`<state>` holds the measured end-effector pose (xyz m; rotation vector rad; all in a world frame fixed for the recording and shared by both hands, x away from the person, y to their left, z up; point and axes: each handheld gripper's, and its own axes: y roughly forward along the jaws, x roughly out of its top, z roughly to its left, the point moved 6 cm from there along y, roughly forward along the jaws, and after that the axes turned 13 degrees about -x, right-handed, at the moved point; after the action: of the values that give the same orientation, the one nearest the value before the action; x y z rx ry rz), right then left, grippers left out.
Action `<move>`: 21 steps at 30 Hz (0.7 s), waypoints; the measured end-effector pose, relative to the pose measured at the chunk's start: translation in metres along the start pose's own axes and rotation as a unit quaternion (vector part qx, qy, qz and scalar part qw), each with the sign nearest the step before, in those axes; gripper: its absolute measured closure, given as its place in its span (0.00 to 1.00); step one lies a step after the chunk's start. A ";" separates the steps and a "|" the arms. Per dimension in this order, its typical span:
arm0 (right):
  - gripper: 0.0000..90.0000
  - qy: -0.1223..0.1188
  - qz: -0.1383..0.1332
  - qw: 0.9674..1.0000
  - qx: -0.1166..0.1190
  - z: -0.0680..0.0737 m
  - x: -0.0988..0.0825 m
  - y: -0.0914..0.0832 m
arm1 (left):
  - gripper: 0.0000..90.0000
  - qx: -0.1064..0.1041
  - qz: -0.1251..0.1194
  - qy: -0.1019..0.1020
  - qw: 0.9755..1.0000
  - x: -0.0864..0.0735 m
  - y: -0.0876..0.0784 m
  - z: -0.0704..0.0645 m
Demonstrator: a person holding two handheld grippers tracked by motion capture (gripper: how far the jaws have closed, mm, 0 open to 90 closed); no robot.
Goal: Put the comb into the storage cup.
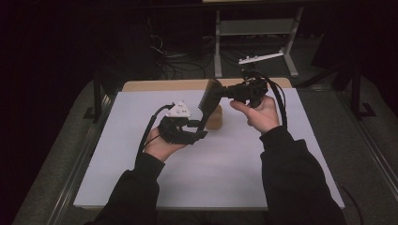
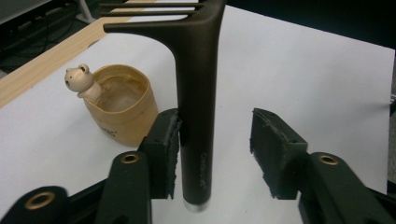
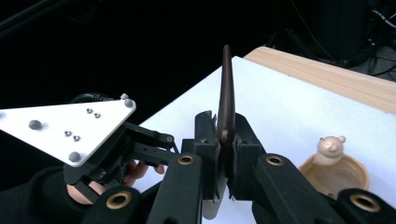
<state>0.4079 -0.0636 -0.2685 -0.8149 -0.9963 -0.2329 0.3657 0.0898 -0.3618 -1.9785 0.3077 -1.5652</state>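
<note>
Two grippers met over the white sheet (image 1: 206, 178). At 9 o'clock from the middle of the sheet, the left gripper (image 1: 199, 132) had let go. In the left gripper view its jaws stood apart, with the comb's handle still leaning on one pad (image 2: 166, 156) and well clear of the other. At 1 o'clock, the right gripper (image 1: 225, 93) was clamped tight on the comb (image 1: 205, 105), up near its teeth.

Just behind the comb, at 12 o'clock, stood a little tan cup (image 2: 122, 108) with a small bear (image 2: 80, 80) on its rim. The comb hid part of the cup in the high view.

The sheet lay on a wooden table (image 1: 164, 85). Past the table's far edge the room was dark, with cables (image 1: 176, 63) on the floor and a grey metal stand (image 1: 256, 33).

The comb was dark brown, with a long round handle and thin teeth (image 2: 149, 9) sticking out to one side.
</note>
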 end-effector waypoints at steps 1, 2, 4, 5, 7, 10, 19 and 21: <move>0.92 -0.002 0.001 1.000 -0.003 0.000 0.001 0.000 | 0.54 0.001 -0.003 0.000 1.000 0.000 0.000 0.000; 0.92 -0.004 0.001 1.000 -0.004 -0.001 0.001 0.000 | 0.52 0.000 -0.005 -0.002 1.000 0.000 -0.001 0.000; 0.92 -0.007 0.003 1.000 -0.009 -0.001 0.002 0.000 | 0.48 -0.005 -0.011 -0.003 1.000 0.000 -0.002 0.001; 0.92 -0.009 0.003 1.000 -0.010 -0.001 0.003 0.000 | 0.46 -0.010 -0.013 -0.004 1.000 0.000 -0.003 0.001; 0.92 -0.012 0.003 1.000 -0.013 -0.002 0.004 0.000 | 0.41 -0.014 -0.016 -0.003 1.000 -0.001 -0.004 0.001; 0.92 -0.015 0.004 1.000 -0.017 -0.002 0.006 0.000 | 0.36 -0.016 -0.017 -0.001 1.000 -0.004 -0.006 0.002; 0.92 -0.024 0.004 0.999 -0.029 -0.007 0.010 0.002 | 0.23 -0.032 -0.033 -0.016 0.999 -0.015 -0.013 0.010; 0.92 -0.027 0.003 0.999 -0.032 -0.008 0.011 0.003 | 0.20 -0.034 -0.032 -0.019 0.999 -0.018 -0.016 0.012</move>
<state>0.4204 -0.0653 -0.2632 -0.8866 -1.0405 -0.2405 0.3693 0.1153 -0.3690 -2.0876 0.2878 -1.5737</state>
